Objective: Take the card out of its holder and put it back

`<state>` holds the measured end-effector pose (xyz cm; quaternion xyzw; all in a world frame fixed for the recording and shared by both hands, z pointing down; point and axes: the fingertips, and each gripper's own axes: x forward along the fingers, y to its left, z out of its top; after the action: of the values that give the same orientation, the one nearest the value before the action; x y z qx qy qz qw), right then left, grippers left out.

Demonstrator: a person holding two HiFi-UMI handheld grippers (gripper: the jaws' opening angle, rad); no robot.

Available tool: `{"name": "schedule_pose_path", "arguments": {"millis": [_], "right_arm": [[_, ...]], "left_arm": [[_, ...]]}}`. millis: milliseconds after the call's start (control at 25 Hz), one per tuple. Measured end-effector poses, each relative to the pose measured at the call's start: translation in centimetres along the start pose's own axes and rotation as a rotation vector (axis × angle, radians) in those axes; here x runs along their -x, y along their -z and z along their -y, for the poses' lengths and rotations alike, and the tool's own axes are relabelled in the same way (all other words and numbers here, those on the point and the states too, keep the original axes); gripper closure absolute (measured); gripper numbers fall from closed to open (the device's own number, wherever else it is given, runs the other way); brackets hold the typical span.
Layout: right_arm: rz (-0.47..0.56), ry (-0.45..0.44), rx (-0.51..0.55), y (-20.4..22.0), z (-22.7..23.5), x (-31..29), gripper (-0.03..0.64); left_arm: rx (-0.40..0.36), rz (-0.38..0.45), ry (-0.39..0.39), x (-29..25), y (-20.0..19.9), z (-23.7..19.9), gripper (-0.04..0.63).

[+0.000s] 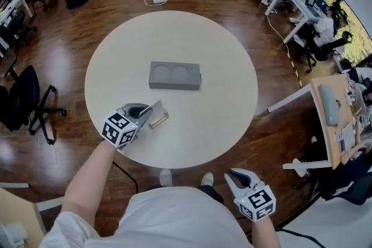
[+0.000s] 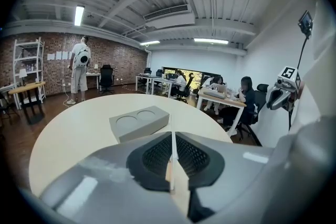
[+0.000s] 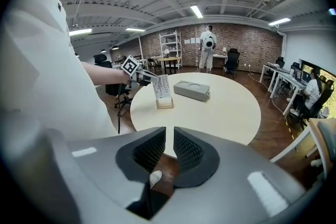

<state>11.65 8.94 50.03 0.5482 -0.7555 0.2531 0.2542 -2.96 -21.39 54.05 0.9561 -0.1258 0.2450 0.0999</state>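
A white card [image 3: 161,86] stands upright over a small wooden holder [image 3: 165,104] near the table's front left edge. Its lower edge meets the holder. My left gripper [image 1: 152,108] is shut on the card's upper part, and in the left gripper view the card [image 2: 171,126] shows edge-on as a thin line pinched between the black pads. In the head view the holder [image 1: 160,121] lies just right of the jaws. My right gripper [image 1: 235,178] hangs off the table by my right side, shut with nothing in it, and its view looks across the table at the card.
A grey block [image 1: 175,75] with two round recesses lies at the middle of the round white table [image 1: 221,119]. Office chairs, desks and seated people surround the table. A person stands at the far brick wall, and a cable lies on the wooden floor.
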Motion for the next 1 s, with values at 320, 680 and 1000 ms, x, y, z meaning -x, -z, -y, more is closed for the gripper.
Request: {"name": "schedule_pose_path", "arguments": {"millis": [320, 680, 1000], "right_arm": [[-0.009, 0.003, -0.005, 0.3, 0.8, 0.2, 0.577], [-0.004, 0.005, -0.01, 0.1, 1.4, 0.1, 0.577], [-0.009, -0.005, -0.004, 0.0, 1.3, -0.3, 0.577]], "left_arm": [[0.026, -0.002, -0.002, -1.0, -0.2, -1.0, 0.58], [0.006, -0.019, 0.008, -1.2, 0.2, -0.4, 0.58], [-0.014, -0.031, 0.0, -2.6, 2.3, -0.2, 0.58]]}}
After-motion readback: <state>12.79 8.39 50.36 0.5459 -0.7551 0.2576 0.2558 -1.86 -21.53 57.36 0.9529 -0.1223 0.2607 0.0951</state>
